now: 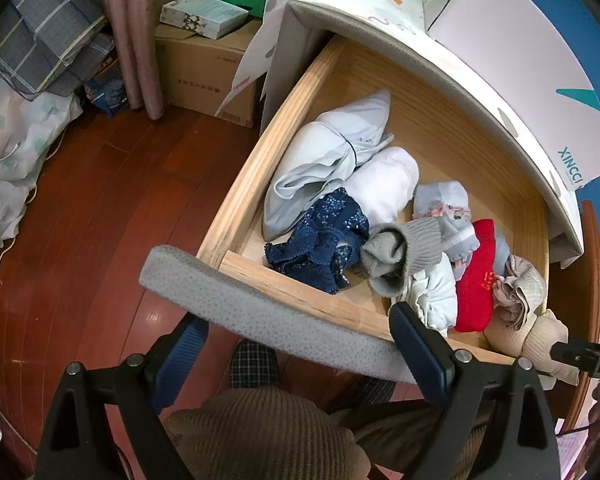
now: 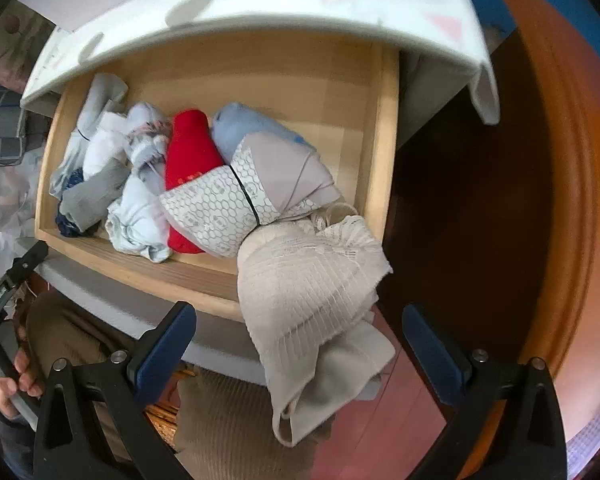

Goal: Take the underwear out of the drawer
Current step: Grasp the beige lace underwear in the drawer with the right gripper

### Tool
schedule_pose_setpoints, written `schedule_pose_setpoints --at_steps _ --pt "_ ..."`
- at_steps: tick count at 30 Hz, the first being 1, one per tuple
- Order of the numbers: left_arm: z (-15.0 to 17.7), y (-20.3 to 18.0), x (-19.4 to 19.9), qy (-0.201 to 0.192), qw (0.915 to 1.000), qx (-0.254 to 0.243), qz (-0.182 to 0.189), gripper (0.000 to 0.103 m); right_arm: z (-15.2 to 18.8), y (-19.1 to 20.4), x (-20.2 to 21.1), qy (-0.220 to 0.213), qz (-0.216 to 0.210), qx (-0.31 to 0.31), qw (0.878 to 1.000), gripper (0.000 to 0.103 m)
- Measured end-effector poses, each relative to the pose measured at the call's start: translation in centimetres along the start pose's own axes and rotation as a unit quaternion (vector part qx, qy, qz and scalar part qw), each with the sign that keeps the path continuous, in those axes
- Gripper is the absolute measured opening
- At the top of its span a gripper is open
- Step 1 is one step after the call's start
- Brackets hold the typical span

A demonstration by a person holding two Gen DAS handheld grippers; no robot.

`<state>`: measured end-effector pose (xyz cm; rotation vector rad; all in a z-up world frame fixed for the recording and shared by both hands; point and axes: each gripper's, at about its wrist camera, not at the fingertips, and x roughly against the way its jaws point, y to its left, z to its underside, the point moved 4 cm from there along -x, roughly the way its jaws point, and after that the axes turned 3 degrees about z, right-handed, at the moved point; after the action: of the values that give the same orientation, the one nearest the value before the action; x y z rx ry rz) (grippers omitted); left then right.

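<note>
The wooden drawer (image 1: pixel 300 294) (image 2: pixel 140 266) stands pulled out and holds a heap of clothes. In it lie navy lace underwear (image 1: pixel 320 240), a grey sock (image 1: pixel 400 252), pale blue garments (image 1: pixel 324 160) and a red piece (image 1: pixel 476 280) (image 2: pixel 184 148). Beige ribbed underwear (image 2: pixel 312 300) (image 1: pixel 532 332) is draped over the drawer's front right corner and hangs down outside. My right gripper (image 2: pixel 300 348) is open, its fingers wide on either side of that hanging cloth. My left gripper (image 1: pixel 300 352) is open above the grey padded drawer front (image 1: pixel 260 312), holding nothing.
A white spotted cabinet top (image 1: pixel 380 20) overhangs the drawer, with a white box (image 1: pixel 540 60) on it. Brown wooden furniture (image 2: pixel 540 160) stands to the right. On the left are red-brown floor (image 1: pixel 80 200), a cardboard box (image 1: pixel 204 72), a curtain (image 1: pixel 132 40) and bags. A person's corduroy knee (image 1: pixel 260 432) is below.
</note>
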<state>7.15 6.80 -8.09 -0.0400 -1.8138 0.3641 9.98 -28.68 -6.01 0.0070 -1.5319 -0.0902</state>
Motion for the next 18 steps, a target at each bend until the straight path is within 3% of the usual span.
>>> schedule_pose_setpoints --at_steps 10,16,18 --pt "0.0 -0.1 -0.2 -0.013 0.9998 0.010 0.004 0.095 -0.6 2.5 -3.0 0.018 -0.048 0.013 0.999 0.102" --pt "0.2 -0.1 0.2 -0.021 0.9998 0.008 0.002 0.095 -1.2 3.0 -4.4 -0.001 -0.039 0.003 0.999 0.093" --pt "0.4 0.0 0.8 -0.025 0.9997 -0.002 -0.004 0.094 -1.2 3.0 -4.6 -0.005 -0.029 0.007 1.000 0.085"
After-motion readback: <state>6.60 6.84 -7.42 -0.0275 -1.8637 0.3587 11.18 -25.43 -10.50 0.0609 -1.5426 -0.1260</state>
